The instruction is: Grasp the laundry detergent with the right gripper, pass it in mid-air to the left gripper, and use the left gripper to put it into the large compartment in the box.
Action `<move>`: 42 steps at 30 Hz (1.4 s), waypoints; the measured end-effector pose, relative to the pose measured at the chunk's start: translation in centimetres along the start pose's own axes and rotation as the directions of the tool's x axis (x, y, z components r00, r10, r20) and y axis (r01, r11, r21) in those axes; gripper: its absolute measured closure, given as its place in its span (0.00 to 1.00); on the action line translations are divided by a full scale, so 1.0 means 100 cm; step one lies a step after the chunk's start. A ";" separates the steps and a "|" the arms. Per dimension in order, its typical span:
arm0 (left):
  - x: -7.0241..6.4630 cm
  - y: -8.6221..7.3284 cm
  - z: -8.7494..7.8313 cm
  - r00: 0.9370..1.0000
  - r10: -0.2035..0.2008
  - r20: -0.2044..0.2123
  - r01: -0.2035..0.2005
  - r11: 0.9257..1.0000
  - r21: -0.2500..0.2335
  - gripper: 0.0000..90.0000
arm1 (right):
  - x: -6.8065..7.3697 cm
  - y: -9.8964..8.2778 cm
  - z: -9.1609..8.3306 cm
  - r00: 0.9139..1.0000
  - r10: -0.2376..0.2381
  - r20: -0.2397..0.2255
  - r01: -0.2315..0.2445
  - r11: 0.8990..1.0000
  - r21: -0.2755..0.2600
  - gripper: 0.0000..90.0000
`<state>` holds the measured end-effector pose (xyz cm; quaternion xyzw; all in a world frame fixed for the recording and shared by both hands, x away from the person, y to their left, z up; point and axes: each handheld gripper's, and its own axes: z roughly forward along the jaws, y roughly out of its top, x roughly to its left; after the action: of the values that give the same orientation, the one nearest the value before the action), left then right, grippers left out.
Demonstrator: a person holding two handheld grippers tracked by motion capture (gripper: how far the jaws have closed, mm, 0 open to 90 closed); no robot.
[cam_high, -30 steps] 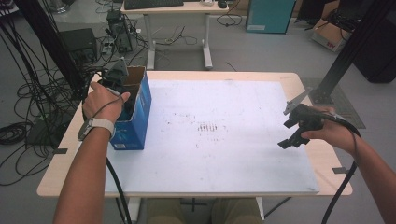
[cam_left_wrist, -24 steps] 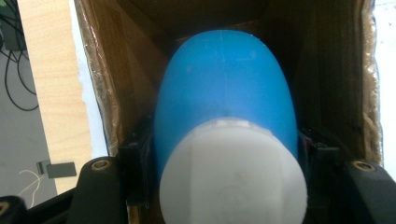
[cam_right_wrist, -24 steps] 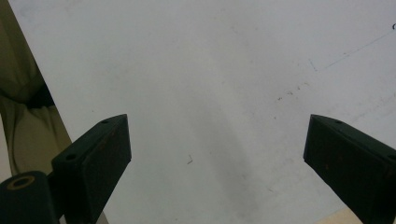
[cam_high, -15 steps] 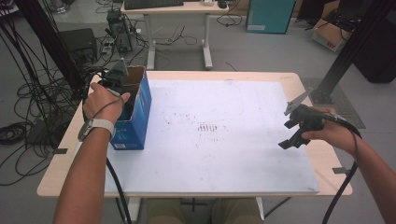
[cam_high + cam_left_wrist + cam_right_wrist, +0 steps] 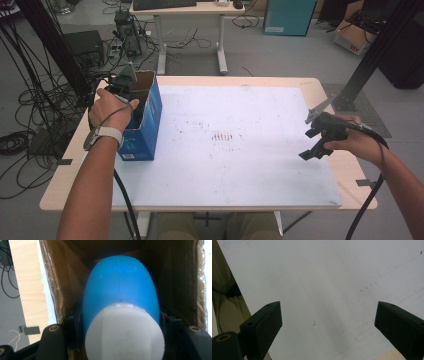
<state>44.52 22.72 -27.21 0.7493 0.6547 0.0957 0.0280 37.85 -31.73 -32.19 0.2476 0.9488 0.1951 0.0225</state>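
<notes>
Inside the open blue cardboard box (image 5: 142, 120) at the counter's (image 5: 260, 85) left edge, the left gripper (image 5: 120, 322) pinches a blue plastic bottle with white cap (image 5: 121, 295). The right gripper (image 5: 328, 317) hovers spread over the white mat (image 5: 240, 150). No writing is legible.

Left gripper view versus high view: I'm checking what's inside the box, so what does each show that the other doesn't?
The left gripper view shows a blue bottle with a white cap clamped between the left tongs, down inside the box. The high view shows the right tongs, open above the white mat, and the left hand. Both show the cardboard box, blue outside, brown inside, at the table's left edge.
</notes>
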 end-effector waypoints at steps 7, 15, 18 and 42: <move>0.000 0.000 0.000 1.000 0.001 -0.001 -0.001 1.000 0.000 0.41 | 0.000 -0.001 0.000 1.000 0.001 0.001 -0.001 1.000 0.000 0.08; 0.000 0.000 0.000 1.000 0.000 -0.002 0.000 1.000 0.000 0.41 | -0.001 0.000 -0.001 1.000 -0.003 0.000 0.003 1.000 -0.001 0.08; 0.000 0.000 0.000 1.000 0.001 -0.002 -0.001 1.000 0.000 0.41 | -0.001 0.000 0.000 1.000 -0.006 0.001 0.006 1.000 0.002 0.08; 0.001 0.000 0.000 1.000 0.003 0.003 -0.003 1.000 0.002 0.41 | -0.001 -0.001 0.001 1.000 -0.002 0.001 0.002 1.000 0.002 0.08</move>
<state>44.51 22.78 -27.22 0.7503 0.6538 0.0940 0.0279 37.91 -31.78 -32.29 0.2468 0.9492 0.1939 0.0228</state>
